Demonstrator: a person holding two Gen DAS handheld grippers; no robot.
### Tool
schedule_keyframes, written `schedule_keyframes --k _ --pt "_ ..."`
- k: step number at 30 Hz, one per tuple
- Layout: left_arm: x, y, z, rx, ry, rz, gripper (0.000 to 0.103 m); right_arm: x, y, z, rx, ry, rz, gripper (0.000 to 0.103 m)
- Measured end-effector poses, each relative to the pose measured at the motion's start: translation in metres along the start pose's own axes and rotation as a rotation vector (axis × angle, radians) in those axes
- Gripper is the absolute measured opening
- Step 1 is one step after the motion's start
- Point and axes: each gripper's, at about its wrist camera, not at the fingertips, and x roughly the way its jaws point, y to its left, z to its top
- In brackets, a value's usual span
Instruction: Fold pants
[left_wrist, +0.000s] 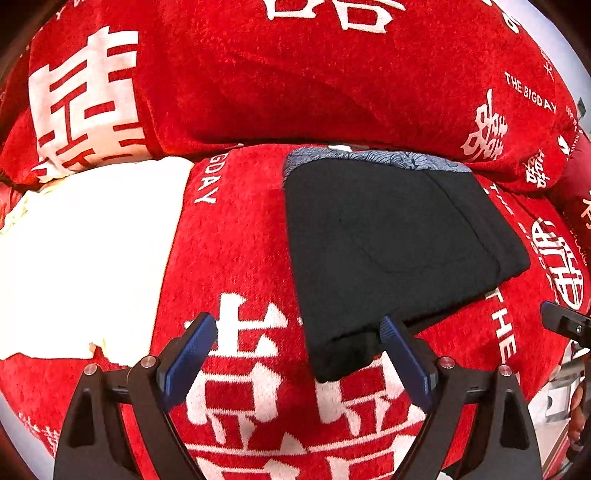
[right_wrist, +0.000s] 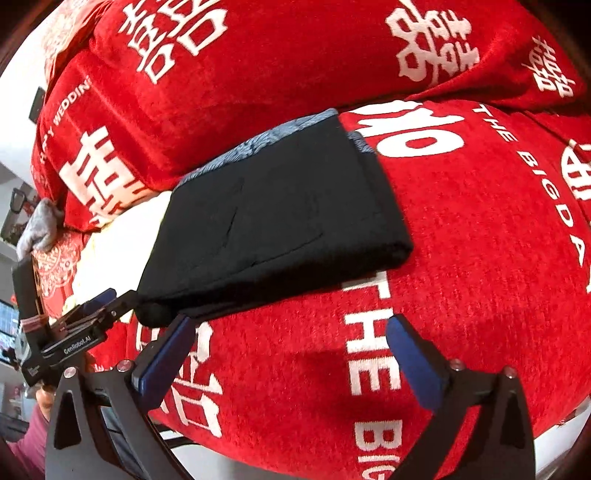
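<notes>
The black pants (left_wrist: 391, 243) lie folded into a compact rectangle on the red blanket (left_wrist: 240, 258), with a grey-blue patterned waistband (left_wrist: 369, 157) at the far end. My left gripper (left_wrist: 299, 328) is open; its right finger (left_wrist: 402, 354) sits against the near corner of the pants, nothing held. In the right wrist view the pants (right_wrist: 277, 221) lie ahead and to the left. My right gripper (right_wrist: 291, 332) is open and empty over the blanket (right_wrist: 461, 258), just short of the pants' near edge. The left gripper shows there at the left (right_wrist: 92, 310), at the pants' corner.
A white cloth (left_wrist: 85, 258) lies on the blanket left of the pants. A red cushion with white characters (left_wrist: 295, 74) rises behind. The blanket's front edge drops off near the right gripper (right_wrist: 258, 465). The other gripper's tip shows at the right edge (left_wrist: 565, 323).
</notes>
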Motion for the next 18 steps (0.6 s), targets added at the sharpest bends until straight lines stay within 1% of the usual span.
schedule_keyframes --k 5,9,12,14,17,18 --pt "-0.003 0.004 -0.005 0.004 0.011 0.008 0.091 0.003 0.006 -0.007 -0.014 0.026 -0.018 0.103" --pt "-0.005 0.011 -0.004 0.002 0.014 -0.007 0.091 0.004 0.005 -0.008 -0.022 0.042 -0.025 0.103" --pt "-0.006 0.022 0.007 -0.029 0.01 -0.053 0.091 0.001 0.001 0.0 -0.026 0.038 -0.015 0.103" --pt "-0.004 0.03 0.018 -0.057 0.006 -0.104 0.091 0.0 -0.004 0.009 -0.022 0.024 -0.005 0.103" --pt "0.01 0.041 0.037 -0.09 0.024 -0.17 0.091 0.001 -0.023 0.037 -0.007 -0.008 0.046 0.103" --pt "0.019 0.043 0.044 -0.095 0.042 -0.194 0.091 0.003 -0.03 0.047 -0.001 -0.008 0.061 0.103"
